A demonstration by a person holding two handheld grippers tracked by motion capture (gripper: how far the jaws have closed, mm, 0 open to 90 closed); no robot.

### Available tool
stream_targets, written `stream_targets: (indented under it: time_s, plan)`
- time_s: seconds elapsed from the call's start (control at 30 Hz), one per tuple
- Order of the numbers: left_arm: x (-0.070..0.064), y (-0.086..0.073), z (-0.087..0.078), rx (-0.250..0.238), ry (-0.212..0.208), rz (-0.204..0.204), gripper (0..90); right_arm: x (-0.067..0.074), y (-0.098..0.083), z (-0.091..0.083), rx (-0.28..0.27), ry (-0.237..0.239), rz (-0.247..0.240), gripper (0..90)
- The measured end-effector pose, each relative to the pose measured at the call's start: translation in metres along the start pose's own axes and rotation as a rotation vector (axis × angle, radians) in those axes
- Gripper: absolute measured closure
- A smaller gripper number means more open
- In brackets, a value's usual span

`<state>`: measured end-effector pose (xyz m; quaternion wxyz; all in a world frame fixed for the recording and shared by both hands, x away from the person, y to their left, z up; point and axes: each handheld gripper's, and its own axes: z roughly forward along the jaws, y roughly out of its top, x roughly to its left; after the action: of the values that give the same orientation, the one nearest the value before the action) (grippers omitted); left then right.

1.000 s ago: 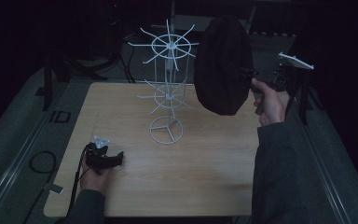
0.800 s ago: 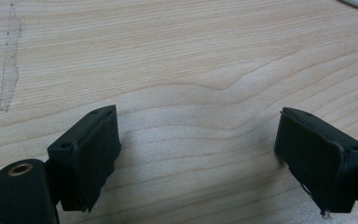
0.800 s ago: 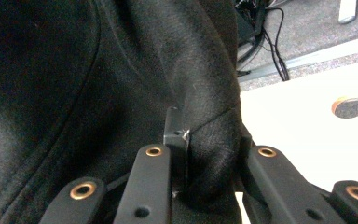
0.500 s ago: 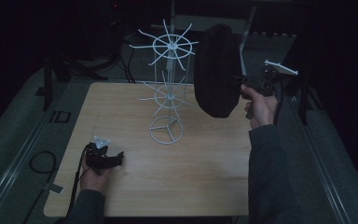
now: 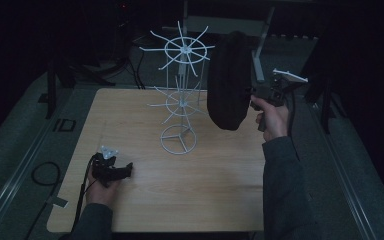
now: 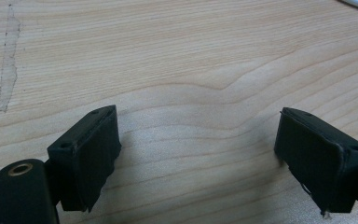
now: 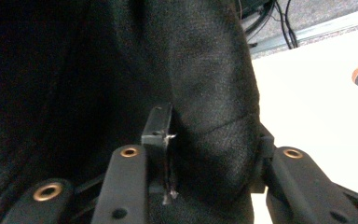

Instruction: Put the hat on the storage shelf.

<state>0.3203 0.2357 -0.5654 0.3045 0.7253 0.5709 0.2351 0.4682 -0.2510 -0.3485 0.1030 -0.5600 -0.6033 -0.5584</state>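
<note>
The right gripper (image 5: 252, 95), jaws just opening with the round black fabric hat (image 5: 228, 82) between them, hangs it beside the white wire rack (image 5: 180, 95), seemingly to release it, while the left gripper (image 5: 125, 171), jaws apart and empty, rests on the wooden table (image 5: 215, 175).

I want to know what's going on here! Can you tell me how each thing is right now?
Black round fabric hat: hanging at the white wire rack's top arms, rim between the right gripper's jaws.
White wire rack with spoked arms: upright on the table.
Right hand-held gripper: jaws just opening around the hat's rim.
Left hand-held gripper: open, resting on the light wooden table.
</note>
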Motion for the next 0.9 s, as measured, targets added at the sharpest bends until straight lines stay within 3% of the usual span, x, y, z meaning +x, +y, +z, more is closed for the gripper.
stream_targets:
  time_s: [0.4, 0.8, 0.9]
  plan:
    - [-0.0003, -0.0001, 0.0000, 0.000, -0.001, 0.001, 14.5, 0.0001, -0.0027, -0.0007, 0.012, -0.054, -0.055, 52.0]
    - [-0.0003, -0.0001, 0.0000, -0.001, -0.002, 0.000, 14.6, -0.0001, -0.0060, -0.0026, 0.037, -0.139, -0.120, 53.7]
    - [-0.0002, -0.0001, -0.0001, 0.000, -0.001, 0.001, 14.5, -0.0002, -0.0086, -0.0013, 0.064, -0.184, -0.149, 61.0]
